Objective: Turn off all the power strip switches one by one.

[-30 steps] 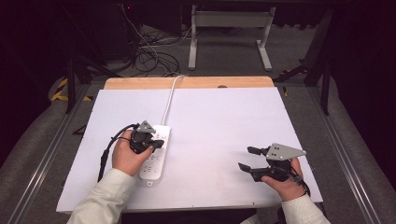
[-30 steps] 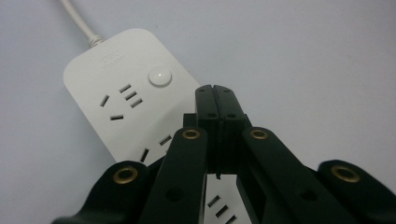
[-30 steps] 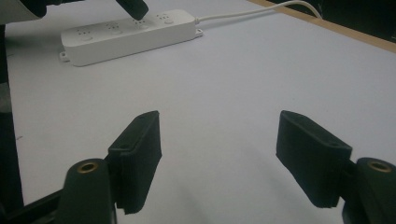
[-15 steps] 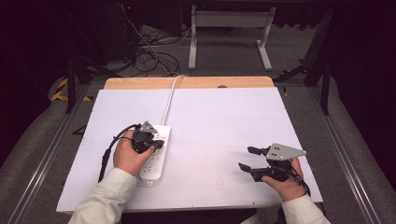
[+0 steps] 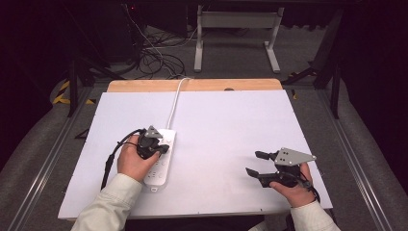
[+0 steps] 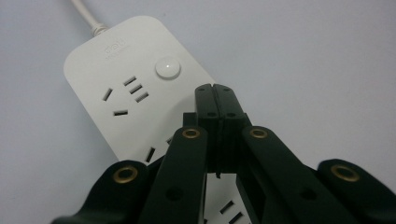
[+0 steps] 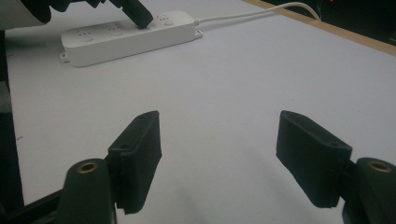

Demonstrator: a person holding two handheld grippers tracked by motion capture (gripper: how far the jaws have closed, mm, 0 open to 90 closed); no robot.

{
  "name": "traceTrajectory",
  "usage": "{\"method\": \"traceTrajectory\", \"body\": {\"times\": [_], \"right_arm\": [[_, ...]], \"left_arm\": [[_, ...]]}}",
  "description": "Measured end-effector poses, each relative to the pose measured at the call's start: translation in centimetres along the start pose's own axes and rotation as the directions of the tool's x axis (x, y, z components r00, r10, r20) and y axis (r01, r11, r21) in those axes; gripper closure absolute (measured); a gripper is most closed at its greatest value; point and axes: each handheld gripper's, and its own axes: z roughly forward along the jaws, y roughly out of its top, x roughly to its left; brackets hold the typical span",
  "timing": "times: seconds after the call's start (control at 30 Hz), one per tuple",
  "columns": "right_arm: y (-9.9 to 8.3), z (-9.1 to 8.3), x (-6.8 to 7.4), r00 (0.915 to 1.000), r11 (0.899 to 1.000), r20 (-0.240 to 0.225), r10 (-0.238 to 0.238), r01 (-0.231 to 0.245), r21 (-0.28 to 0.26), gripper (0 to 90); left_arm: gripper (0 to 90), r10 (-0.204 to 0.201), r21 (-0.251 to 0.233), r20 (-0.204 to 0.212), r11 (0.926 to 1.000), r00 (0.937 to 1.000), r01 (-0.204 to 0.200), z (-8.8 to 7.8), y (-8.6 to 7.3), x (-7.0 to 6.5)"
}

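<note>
Seen from above, a white table (image 5: 231, 125) with a wooden far edge carries 1 white power strip (image 5: 161, 159) on its left half, lying lengthwise toward the person, its 1 white cord (image 5: 174, 103) running off over the far edge. The left hand (image 5: 131, 162) holds the left gripper (image 5: 159, 150) directly over the middle of the strip. In the left gripper view the 2 black jaws are pressed together with nothing between them, their joined tips poised over the strip's face just short of 1 round button (image 6: 167, 68); whether the tips touch the strip cannot be told. Beside the button sits 1 complete socket group (image 6: 122, 95) of 2-pin and 3-pin slots, and parts of further slots show nearer the camera. Faint embossed lettering (image 6: 114, 48) marks the cord end of the strip but is too indistinct to read.

To the right, well apart from the strip, the right hand (image 5: 294, 188) holds the right gripper (image 5: 257, 163) low over bare tabletop near the front edge, pointing left. Its 2 jaws stand wide apart and empty; in the right gripper view they frame bare table, with the strip (image 7: 128, 35) far beyond.
</note>
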Motion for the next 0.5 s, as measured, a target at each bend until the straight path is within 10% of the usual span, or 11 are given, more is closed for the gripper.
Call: {"method": "traceTrajectory", "body": {"times": [0.5], "right_arm": [[0.10,-0.04,0.12,1.0000,1.000,0.003,-0.002,0.002,-0.003,31.3]], "left_arm": [[90.0,-0.013,0.011,-0.021,0.9999,0.9997,0.013,0.14,0.04,-0.28]]}}
